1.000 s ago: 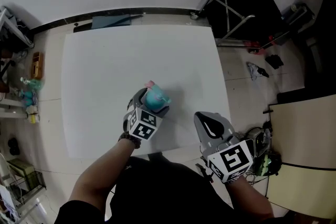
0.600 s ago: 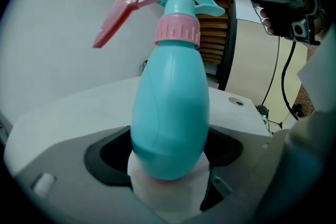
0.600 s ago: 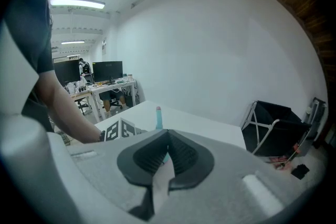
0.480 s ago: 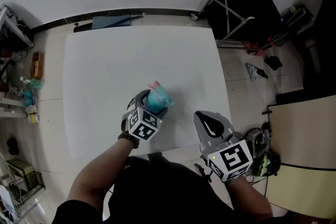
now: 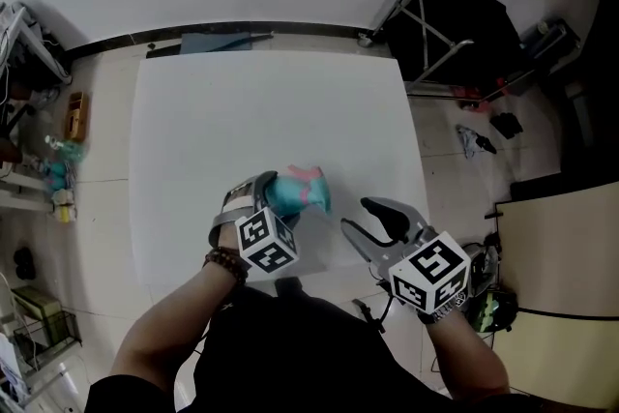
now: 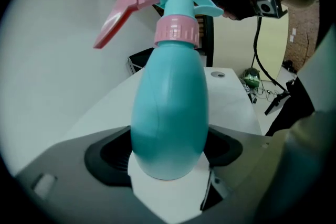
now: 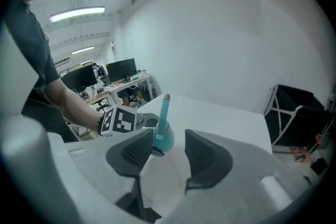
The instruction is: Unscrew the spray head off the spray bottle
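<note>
Head view — white table [image 5: 242, 111], tiled floor [image 5: 97, 126]; left tool [image 5: 266, 191] pinching spray bottle [image 5: 292, 192], right tool [image 5: 362, 219] opening, empty

Head view looks steeply down from above; left gripper view sits close behind the spray bottle [image 6: 168, 123]; right gripper view shares it, farther ahead of its jaws.

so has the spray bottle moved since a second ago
Yes. The spray bottle has swung its head round toward the right edge of the table.
</note>
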The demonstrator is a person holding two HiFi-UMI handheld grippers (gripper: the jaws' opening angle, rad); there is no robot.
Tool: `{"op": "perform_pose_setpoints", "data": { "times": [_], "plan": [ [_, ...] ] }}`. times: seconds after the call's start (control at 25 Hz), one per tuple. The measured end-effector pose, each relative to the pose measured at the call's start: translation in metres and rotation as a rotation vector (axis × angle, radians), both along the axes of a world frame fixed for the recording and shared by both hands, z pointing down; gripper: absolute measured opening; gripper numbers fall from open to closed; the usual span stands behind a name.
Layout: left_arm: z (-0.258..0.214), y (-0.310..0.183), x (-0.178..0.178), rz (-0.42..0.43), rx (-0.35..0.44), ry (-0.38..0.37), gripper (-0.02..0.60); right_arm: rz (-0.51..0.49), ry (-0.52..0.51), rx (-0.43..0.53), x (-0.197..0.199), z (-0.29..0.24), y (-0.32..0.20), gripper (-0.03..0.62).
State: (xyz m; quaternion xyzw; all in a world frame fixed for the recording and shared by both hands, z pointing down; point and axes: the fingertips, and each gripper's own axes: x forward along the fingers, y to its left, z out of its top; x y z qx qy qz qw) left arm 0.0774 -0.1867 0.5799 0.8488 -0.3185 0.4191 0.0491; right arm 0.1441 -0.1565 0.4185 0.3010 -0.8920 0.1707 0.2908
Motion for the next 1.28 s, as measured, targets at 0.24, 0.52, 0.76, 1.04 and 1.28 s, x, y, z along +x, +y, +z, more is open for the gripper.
{"op": "perform_pose_setpoints", "data": {
  "times": [0.24, 0.52, 0.76, 1.04, 1.28],
  "plan": [
    [-0.022, 0.021, -0.018, 0.097, 0.054, -0.171, 0.430, -0.059, -0.040, -0.117, -0.024, 0.005, 0.013, 0.213],
    [-0.049, 0.027, -0.043, 0.179, 0.198, -0.429, 0.430, -0.084, -0.089, -0.192, -0.052, 0.008, 0.029, 0.213],
    [-0.061, 0.034, -0.050, 0.239, 0.256, -0.556, 0.431, -0.077, -0.075, -0.198, -0.063, 0.014, 0.041, 0.213],
    [-0.062, 0.042, -0.045, 0.269, 0.213, -0.567, 0.430, -0.084, -0.025, -0.146, -0.063, 0.016, 0.046, 0.124],
    [-0.057, 0.058, -0.038, 0.324, 0.091, -0.496, 0.430, -0.186, 0.053, -0.059, -0.062, 0.013, 0.053, 0.124]
  ]
}}
